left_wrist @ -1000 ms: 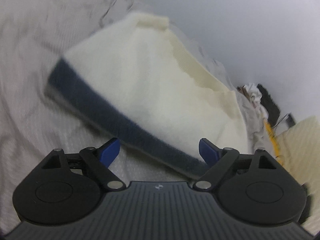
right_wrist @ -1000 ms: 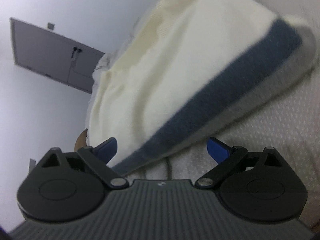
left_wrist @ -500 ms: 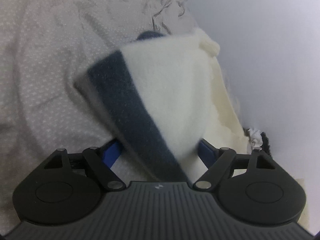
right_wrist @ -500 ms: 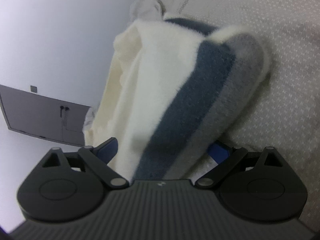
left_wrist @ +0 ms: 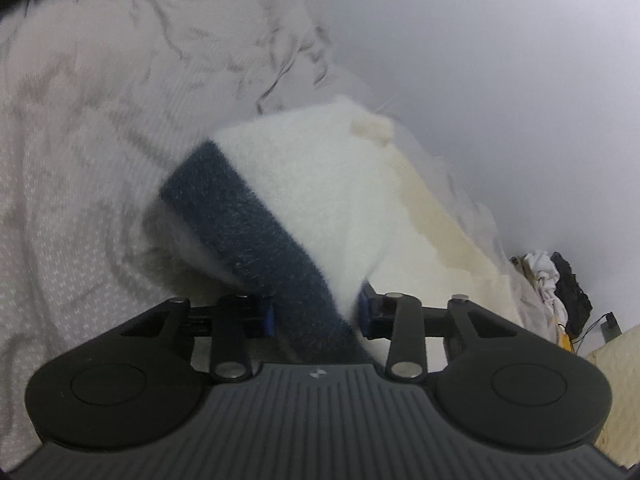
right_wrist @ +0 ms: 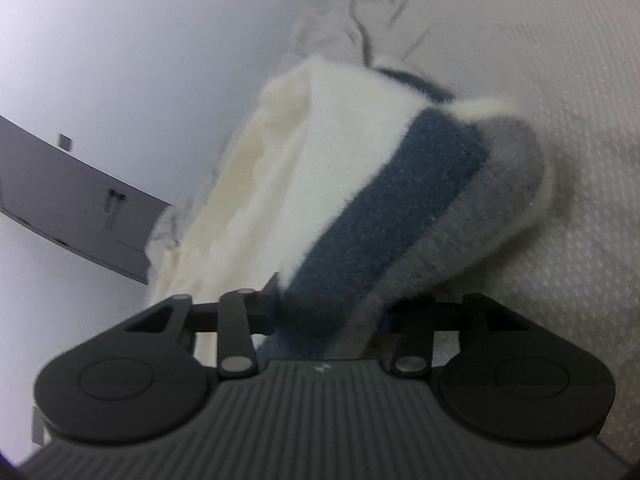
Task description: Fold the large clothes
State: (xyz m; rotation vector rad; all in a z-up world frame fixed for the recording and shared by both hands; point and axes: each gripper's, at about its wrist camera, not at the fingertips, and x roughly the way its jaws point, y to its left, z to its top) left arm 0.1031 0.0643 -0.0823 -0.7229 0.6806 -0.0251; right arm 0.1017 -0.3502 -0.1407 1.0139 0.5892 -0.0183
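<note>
A fluffy white garment [left_wrist: 320, 184] with a dark blue band [left_wrist: 256, 232] and a grey band [right_wrist: 480, 216] lies folded on a pale patterned bedsheet [left_wrist: 80, 184]. My left gripper [left_wrist: 316, 314] is shut on its banded edge, the blue pads pressed against the cloth. My right gripper [right_wrist: 328, 312] is shut on the same edge of the garment [right_wrist: 352, 128] from the other side. The edge is lifted off the sheet. A cream layer [left_wrist: 448, 240] lies under the white one.
A plain white wall [left_wrist: 500, 60] runs along the bed. A heap of clothes and cables [left_wrist: 556, 276] lies at the far right by a pale woven surface [left_wrist: 616, 356]. A grey door [right_wrist: 72, 208] shows at the left of the right wrist view.
Both grippers moved in on the banded edge and shut on it; a second ago they were open and short of it. The edge has risen and bunched up.
</note>
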